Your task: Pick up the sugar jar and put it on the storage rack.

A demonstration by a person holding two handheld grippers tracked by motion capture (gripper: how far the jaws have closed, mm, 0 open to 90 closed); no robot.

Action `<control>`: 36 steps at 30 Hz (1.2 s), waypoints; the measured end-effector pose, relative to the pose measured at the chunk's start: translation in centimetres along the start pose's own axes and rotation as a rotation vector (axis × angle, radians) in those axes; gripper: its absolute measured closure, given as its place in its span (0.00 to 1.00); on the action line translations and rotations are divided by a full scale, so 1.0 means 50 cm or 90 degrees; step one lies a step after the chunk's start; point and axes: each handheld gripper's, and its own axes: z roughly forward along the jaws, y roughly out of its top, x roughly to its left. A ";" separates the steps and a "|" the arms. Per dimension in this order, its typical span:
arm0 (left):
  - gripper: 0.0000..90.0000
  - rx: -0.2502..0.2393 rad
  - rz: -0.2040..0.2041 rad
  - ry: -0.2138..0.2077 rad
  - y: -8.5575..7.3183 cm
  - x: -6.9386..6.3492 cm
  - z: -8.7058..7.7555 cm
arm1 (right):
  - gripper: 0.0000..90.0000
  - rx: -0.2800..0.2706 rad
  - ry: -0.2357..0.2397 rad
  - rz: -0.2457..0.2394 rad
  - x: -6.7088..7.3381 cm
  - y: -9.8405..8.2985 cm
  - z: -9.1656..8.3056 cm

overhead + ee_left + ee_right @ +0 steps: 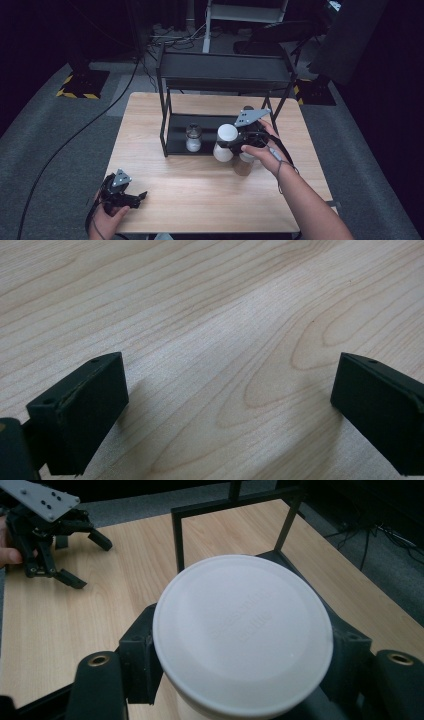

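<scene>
My right gripper (231,142) is shut on a jar with a wide white lid (227,133), held a little above the table just in front of the rack's lower shelf. In the right gripper view the white lid (242,635) sits between the two black jaws of my right gripper (243,652), which press on its sides. My left gripper (136,196) rests near the table's front left corner. It is open, and bare wood shows between the jaws of the left gripper (227,400). The left gripper (82,562) also appears in the right gripper view, far off at the upper left.
A black two-tier rack (225,75) stands at the back middle of the wooden table (190,195). A small glass jar (193,138) with white contents stands on its lower shelf. A brownish jar (242,167) stands on the table under the right hand.
</scene>
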 end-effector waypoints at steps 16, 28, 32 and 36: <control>0.01 0.000 0.000 0.000 0.000 0.000 0.000 | 0.37 0.010 -0.010 0.011 -0.056 0.002 0.050; 0.01 0.000 -0.001 0.001 0.000 -0.001 0.000 | 0.37 0.025 -0.015 0.027 -0.092 -0.003 0.099; 0.01 0.000 -0.001 0.001 0.000 -0.001 0.000 | 0.37 0.023 -0.014 0.034 -0.105 -0.011 0.113; 0.01 0.001 0.000 0.001 0.001 -0.001 0.000 | 0.37 0.028 -0.021 0.033 -0.113 -0.015 0.129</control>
